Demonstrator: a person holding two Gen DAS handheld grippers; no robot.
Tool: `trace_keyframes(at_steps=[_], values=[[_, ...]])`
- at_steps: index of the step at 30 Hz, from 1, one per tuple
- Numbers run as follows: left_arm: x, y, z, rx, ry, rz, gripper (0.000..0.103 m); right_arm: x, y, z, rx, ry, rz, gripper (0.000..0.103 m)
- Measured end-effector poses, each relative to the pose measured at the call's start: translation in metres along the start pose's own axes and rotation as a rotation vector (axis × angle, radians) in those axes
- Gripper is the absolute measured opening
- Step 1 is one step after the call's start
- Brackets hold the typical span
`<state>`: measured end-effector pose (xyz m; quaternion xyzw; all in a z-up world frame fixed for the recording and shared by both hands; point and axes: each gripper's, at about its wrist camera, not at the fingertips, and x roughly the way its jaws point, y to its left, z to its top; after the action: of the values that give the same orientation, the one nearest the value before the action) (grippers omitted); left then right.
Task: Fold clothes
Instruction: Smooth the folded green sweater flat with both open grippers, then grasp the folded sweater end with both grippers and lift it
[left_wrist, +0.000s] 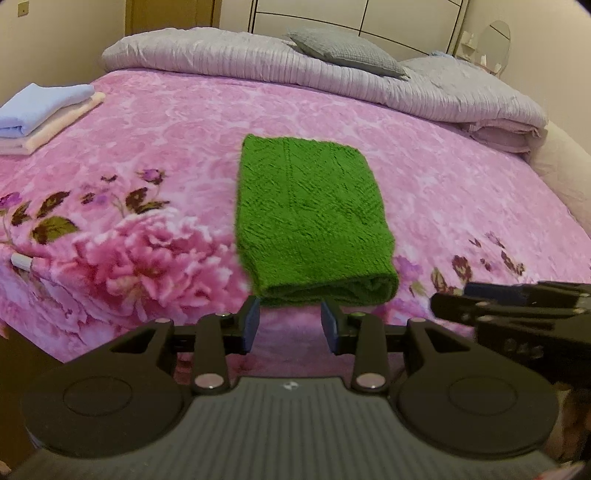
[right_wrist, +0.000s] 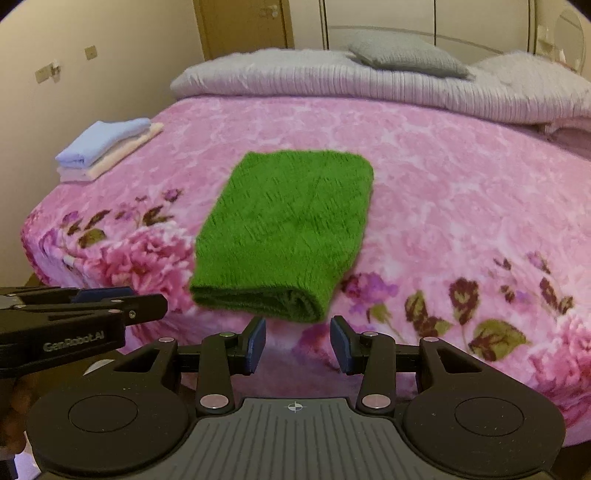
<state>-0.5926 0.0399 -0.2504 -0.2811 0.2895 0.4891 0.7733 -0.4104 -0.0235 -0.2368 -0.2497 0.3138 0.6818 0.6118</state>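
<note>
A wide bed under a pink floral fleece blanket (left_wrist: 155, 122) fills both views, with a rolled lilac-grey quilt (left_wrist: 258, 59) and a grey knitted cushion (left_wrist: 347, 48) along its far end. In the middle lies the green knitted garment (left_wrist: 306, 218), already folded into a thick oblong, its rolled edge nearest the tools. At the far left corner sits a small stack of folded pale blue and cream cloths (left_wrist: 44, 110).

The left gripper (left_wrist: 290, 325) and the right gripper (right_wrist: 298, 343) hover just short of the garment's near edge, jaws apart and empty, pads clear of the knit.

This fold looks finished; the likely next move is carrying the bundle to the stack, which calls for a pinch under the rolled edge. Open blanket surrounds the garment, and the bed's front edge lies close beneath the tools.
</note>
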Motion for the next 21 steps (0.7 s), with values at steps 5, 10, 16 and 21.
trace_keyframes(at_steps=[5, 10, 16, 21], values=[[0.007, 0.015, 0.011, -0.031, -0.031, -0.045, 0.035, -0.009, -0.002, 0.009, 0.040, -0.063, 0.003, 0.043], [0.017, 0.056, 0.018, -0.208, -0.050, -0.199, 0.043, -0.009, -0.038, 0.025, 0.246, -0.108, 0.175, 0.065], [0.056, 0.112, 0.027, -0.486, 0.001, -0.345, 0.044, 0.022, -0.101, 0.041, 0.587, -0.080, 0.369, 0.091], [0.108, 0.131, 0.037, -0.609, 0.053, -0.406, 0.044, 0.063, -0.132, 0.044, 0.678, -0.050, 0.382, 0.091]])
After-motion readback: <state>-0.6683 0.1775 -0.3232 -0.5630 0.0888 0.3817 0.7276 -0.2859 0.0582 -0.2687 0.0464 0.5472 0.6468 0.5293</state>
